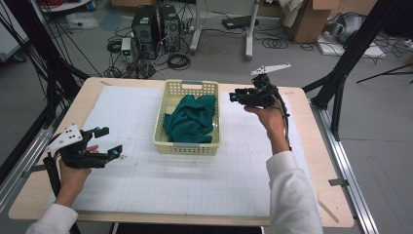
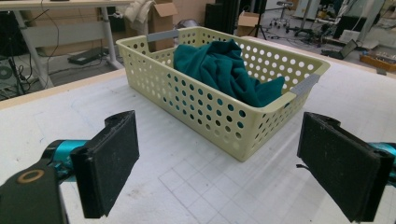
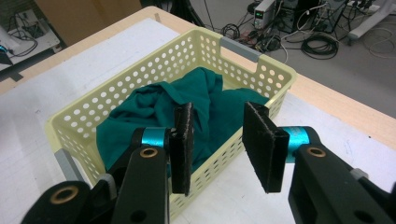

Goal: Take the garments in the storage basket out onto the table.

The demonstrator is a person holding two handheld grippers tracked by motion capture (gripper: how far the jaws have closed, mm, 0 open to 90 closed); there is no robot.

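Cloth (image 1: 191, 118) sits bunched in the basket (image 1: 187, 146) mid-table, so that part looks done. Left gripper (image 1: 108, 142) fingers spread wide and empty; right gripper (image 3: 219, 140) beside the basket, parted, holding nothing.

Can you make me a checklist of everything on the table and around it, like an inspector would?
Surface: wooden table covered by a white gridded mat.
Job's things: pale yellow perforated basket at the middle of the mat, with a crumpled teal cloth inside.
Clutter: nothing seen on the mat besides the basket.
Grippers: left hand-held gripper is open, held over the mat's left edge. Right hand-held gripper is open, raised beside the basket's right rim and aimed at the cloth.
Cables: a black cable trails from the right hand-held gripper along the person's forearm.
Surroundings: computer towers and coiled cables on the floor behind the table, cardboard boxes, black frame legs.
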